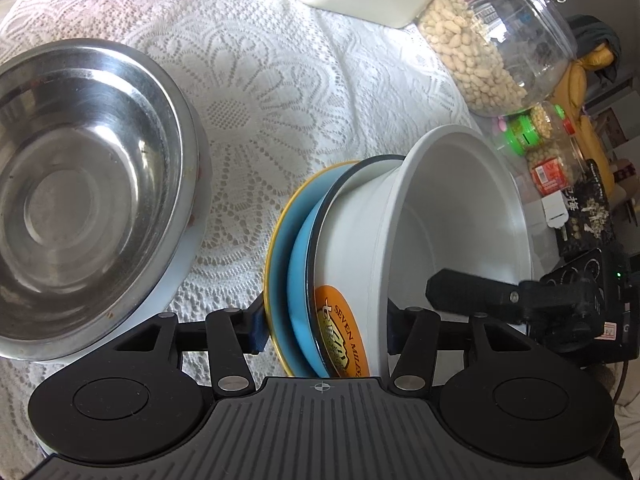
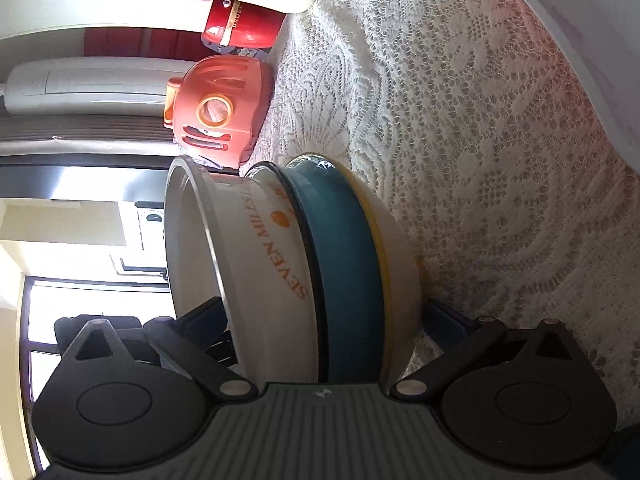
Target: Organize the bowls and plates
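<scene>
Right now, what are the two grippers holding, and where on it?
Both the left gripper and the right gripper clamp the nested bowl stack across its rims, one finger inside the white bowl, one under the bottom bowl.

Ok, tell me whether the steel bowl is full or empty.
Empty. The left wrist view looks straight into the steel bowl: bare shiny metal down to the bottom, nothing in it.

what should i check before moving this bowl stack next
1. Left gripper clamped on bowl stack: ok.
2. Right gripper clamped on the stack too: ok.
3. Stack nested, white bowl in blue bowl in yellow-rimmed bowl: ok.
4. Steel bowl apart from the stack: ok.
5. Peanut jar clear of the path: cannot tell.
</scene>
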Motion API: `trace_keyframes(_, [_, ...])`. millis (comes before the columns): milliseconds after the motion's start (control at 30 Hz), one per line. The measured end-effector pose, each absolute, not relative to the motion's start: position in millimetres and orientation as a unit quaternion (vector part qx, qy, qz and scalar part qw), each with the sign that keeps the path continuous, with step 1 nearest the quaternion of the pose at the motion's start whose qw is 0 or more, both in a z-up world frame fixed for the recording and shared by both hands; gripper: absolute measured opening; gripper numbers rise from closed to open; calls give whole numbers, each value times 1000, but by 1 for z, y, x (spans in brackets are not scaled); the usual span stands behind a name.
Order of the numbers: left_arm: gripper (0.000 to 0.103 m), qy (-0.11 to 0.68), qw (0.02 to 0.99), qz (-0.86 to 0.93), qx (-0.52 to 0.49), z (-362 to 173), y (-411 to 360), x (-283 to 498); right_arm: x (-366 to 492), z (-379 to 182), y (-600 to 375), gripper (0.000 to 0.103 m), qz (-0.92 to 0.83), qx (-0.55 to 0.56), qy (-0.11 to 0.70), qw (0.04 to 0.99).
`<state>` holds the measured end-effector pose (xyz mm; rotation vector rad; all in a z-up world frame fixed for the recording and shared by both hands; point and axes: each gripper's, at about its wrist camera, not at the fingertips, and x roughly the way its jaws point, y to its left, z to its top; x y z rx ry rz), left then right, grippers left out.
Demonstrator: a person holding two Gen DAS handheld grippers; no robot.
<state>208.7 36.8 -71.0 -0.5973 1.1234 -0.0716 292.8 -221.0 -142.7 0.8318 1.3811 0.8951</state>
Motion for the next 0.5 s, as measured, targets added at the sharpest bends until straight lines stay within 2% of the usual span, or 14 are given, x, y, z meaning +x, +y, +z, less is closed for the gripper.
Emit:
trace_keyframes(233, [56, 523, 808, -28, -271, -69, 33, 207, 293, -138, -219, 103, 409, 326, 585, 620])
trace_keyframes(267, [55, 523, 808, -27, -268, -69, 33, 207, 293, -133, -218, 103, 402, 307, 584, 635])
trace_keyframes(333, [45, 525, 810, -23, -258, -69, 32, 207, 292, -118, -215, 103, 374, 255, 576, 681])
trace_keyframes(500, [40, 522, 809, -34, -269, -71, 42, 205, 301, -79, -201, 103, 300, 103, 556, 768])
